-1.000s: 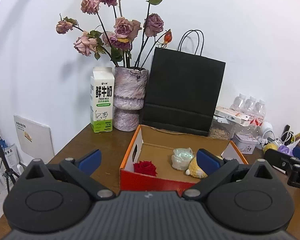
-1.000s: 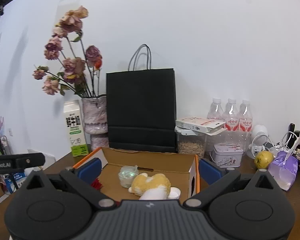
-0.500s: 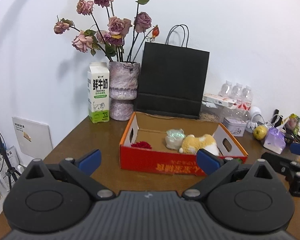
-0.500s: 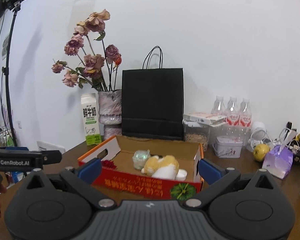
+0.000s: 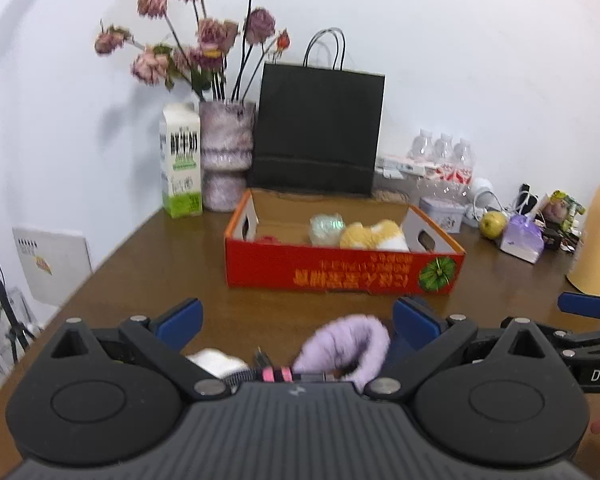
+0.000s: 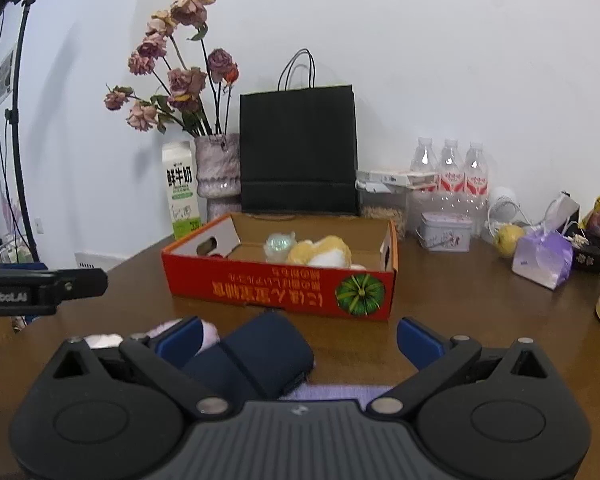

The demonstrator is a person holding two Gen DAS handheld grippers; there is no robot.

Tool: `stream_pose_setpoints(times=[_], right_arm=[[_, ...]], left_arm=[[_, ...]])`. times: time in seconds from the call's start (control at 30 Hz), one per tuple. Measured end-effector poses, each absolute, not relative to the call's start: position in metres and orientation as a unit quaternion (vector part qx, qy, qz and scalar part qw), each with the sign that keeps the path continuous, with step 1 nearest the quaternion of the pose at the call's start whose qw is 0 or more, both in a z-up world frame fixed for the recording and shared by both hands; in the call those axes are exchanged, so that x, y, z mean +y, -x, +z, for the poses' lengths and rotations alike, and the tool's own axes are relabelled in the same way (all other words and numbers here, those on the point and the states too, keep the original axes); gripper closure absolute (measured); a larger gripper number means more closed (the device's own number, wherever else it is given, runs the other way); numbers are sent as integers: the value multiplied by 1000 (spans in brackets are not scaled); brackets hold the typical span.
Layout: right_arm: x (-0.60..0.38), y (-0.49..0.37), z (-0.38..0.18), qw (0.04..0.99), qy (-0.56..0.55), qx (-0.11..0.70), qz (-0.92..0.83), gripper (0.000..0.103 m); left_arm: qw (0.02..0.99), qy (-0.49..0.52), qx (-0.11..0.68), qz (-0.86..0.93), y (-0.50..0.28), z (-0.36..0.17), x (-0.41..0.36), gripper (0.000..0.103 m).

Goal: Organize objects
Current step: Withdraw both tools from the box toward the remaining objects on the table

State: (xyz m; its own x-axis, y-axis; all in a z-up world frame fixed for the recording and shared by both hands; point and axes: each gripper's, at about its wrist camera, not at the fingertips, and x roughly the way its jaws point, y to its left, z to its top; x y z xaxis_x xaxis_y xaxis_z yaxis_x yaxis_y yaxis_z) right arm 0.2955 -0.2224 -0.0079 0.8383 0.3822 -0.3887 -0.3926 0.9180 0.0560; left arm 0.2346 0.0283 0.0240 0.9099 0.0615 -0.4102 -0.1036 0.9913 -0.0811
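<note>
- Nearest, the left gripper (image 5: 296,316) hovers with jaws spread wide and empty over a fluffy lilac item (image 5: 346,346) and a white fluffy piece (image 5: 216,362) lying on the brown counter (image 5: 140,272).
- Alongside, the right gripper (image 6: 298,338) also has its jaws wide apart, holding nothing, above a rolled navy cloth (image 6: 256,358) resting partly on a lilac fabric (image 6: 332,392).
- Beyond them sits the red cardboard box (image 6: 284,286), holding a yellow-and-white plush toy (image 6: 320,252), a pale green trinket (image 6: 278,244) and something red, mostly hidden.
- Farther back, against the white wall, stand a milk carton (image 6: 182,188), a vase of dried roses (image 6: 218,168), a black paper bag (image 6: 298,148) and water bottles (image 6: 450,168).
</note>
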Motion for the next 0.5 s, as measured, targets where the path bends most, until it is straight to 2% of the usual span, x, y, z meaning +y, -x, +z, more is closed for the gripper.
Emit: stream_pose_setpoints(times=[0.5], right_arm=[[-227,-272,-28,956,36,212,198,0]], left_arm=[[975,37,216,48,-210,3,32,0]])
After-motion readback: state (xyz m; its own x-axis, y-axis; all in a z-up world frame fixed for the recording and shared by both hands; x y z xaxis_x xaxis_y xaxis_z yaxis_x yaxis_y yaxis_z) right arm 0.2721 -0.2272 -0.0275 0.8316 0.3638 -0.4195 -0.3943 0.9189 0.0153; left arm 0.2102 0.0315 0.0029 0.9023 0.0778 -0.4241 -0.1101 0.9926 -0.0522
